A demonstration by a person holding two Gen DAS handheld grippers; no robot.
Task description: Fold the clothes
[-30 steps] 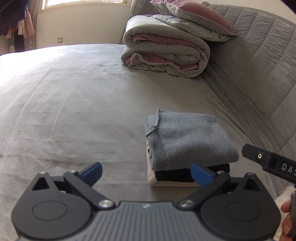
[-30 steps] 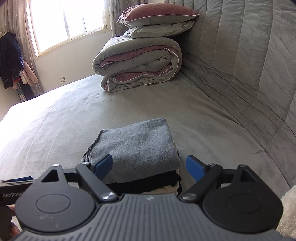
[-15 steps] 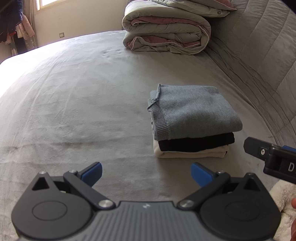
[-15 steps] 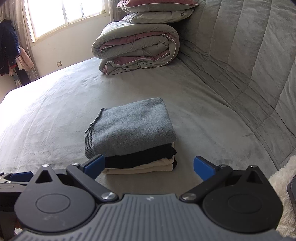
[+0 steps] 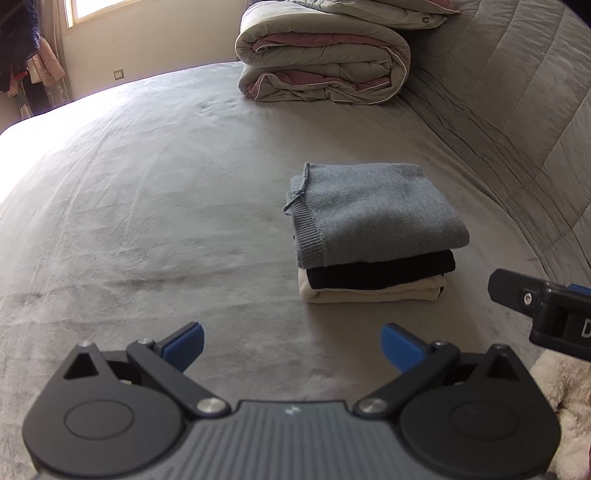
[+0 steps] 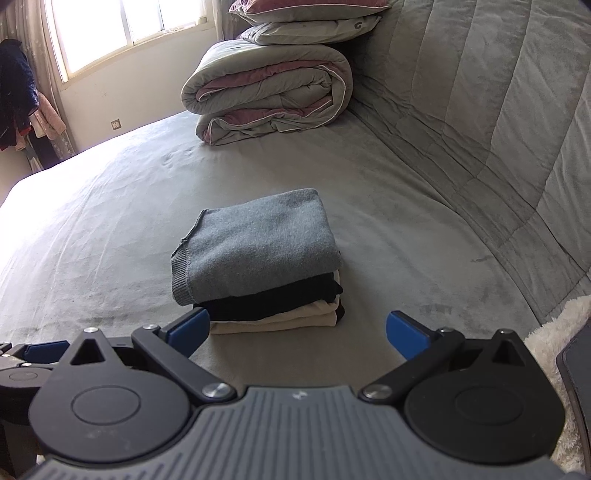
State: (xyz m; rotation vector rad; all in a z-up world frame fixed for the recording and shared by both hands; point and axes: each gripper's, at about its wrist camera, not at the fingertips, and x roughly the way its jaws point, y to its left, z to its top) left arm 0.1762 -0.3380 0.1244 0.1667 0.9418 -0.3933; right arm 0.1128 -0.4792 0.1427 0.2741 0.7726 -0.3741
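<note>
Three folded garments, a grey sweater (image 6: 258, 240) over a black piece (image 6: 273, 299) and a cream one (image 6: 280, 319), sit stacked on the bed (image 5: 147, 221), both the left gripper (image 5: 291, 345) and right gripper (image 6: 297, 332) spread and empty, while the fluffy white fabric (image 6: 554, 332) at the edge may be unfolded.

Legible text: single white letter "D", cut off at frame edge, on black body of right gripper (image 5: 554, 314); grey pillow (image 6: 317, 27) mark unreadable

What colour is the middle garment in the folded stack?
Black, clearest in the left wrist view.
</note>
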